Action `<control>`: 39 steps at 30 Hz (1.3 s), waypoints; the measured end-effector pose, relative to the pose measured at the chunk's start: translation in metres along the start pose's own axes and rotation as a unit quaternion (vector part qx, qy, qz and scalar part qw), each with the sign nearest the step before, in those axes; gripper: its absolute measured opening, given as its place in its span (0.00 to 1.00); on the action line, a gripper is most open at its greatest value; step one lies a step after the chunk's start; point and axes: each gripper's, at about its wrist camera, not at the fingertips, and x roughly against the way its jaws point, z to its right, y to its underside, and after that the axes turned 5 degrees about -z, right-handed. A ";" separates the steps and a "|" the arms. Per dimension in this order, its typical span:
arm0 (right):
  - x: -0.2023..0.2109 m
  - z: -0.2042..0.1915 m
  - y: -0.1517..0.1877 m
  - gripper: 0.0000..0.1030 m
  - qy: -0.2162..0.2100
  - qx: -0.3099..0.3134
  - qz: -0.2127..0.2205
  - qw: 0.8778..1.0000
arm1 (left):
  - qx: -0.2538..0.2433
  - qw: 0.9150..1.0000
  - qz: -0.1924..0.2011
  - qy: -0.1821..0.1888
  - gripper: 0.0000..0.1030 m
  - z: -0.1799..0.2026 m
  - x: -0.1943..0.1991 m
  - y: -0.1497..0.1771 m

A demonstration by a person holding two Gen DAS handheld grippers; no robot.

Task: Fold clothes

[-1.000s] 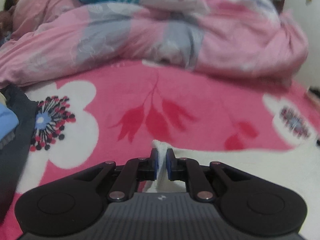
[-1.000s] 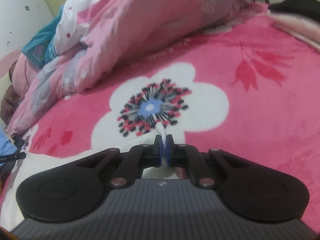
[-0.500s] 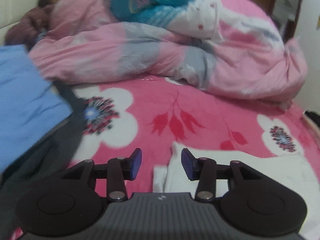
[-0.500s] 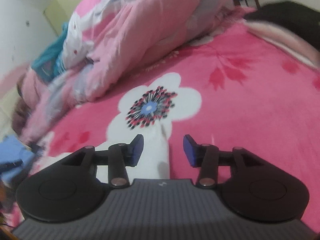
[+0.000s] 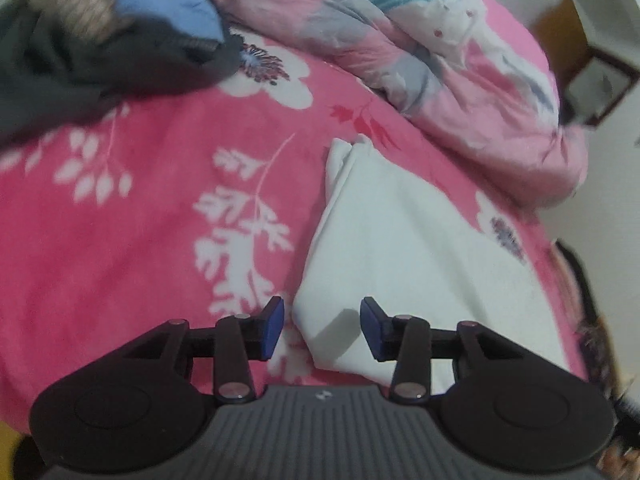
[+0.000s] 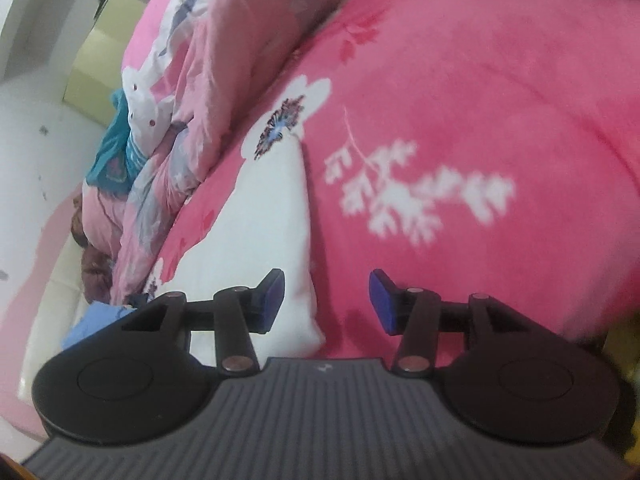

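Observation:
A folded white garment (image 5: 404, 240) lies flat on the pink flowered blanket (image 5: 152, 216). My left gripper (image 5: 322, 328) hovers open above its near left corner, with nothing between the blue pads. In the right wrist view the same white garment (image 6: 260, 216) stretches away to the left. My right gripper (image 6: 326, 302) is open over its near right edge, and its left finger (image 6: 272, 292) is above the cloth. A pile of dark and blue clothes (image 5: 120, 44) sits at the far left of the bed.
A rumpled pink and grey quilt (image 5: 440, 64) with a teal cloth on it runs along the back of the bed. A wooden-framed piece of furniture (image 5: 596, 80) stands by the wall at right. A pale yellow box (image 6: 96, 76) sits far left.
Both grippers were shut on the white garment's corners a second ago. They let go, opened wide and pulled back and up, leaving the garment flat on the blanket.

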 end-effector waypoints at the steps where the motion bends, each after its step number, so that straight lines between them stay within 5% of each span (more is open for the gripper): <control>1: 0.000 0.001 0.004 0.45 0.001 0.000 -0.001 1.000 | 0.006 1.000 0.003 0.007 0.36 -0.002 -0.002 0.001; 7: 0.002 0.003 0.019 0.45 0.017 -0.017 0.005 1.000 | 0.012 1.000 0.027 0.009 0.13 -0.001 -0.011 0.009; 18: -0.010 0.006 0.020 0.42 -0.036 -0.048 0.009 0.998 | 0.018 0.999 0.049 -0.014 0.11 0.006 -0.010 0.020; 20: -0.023 0.000 0.020 0.34 -0.047 -0.031 0.003 0.998 | 0.009 0.998 0.061 -0.030 0.10 0.012 -0.009 0.024; 22: -0.032 -0.007 0.023 0.09 -0.045 -0.009 0.002 0.999 | 0.007 0.997 0.068 -0.038 0.08 0.017 -0.007 0.026; 25: -0.022 -0.006 0.026 0.06 -0.057 -0.012 0.022 0.998 | 0.014 0.996 0.083 -0.031 0.07 0.017 0.008 0.026; 32: -0.030 0.017 0.033 0.06 -0.037 -0.012 0.017 0.999 | -0.001 0.997 0.061 -0.051 0.09 0.005 -0.005 0.031; 37: 0.001 0.007 0.031 0.15 0.037 0.035 0.057 0.997 | 0.031 0.997 0.066 -0.013 0.34 -0.009 0.005 0.035; 39: 0.020 0.005 0.029 0.15 0.057 0.044 0.080 0.994 | 0.045 0.997 0.060 0.004 0.35 -0.010 0.006 0.038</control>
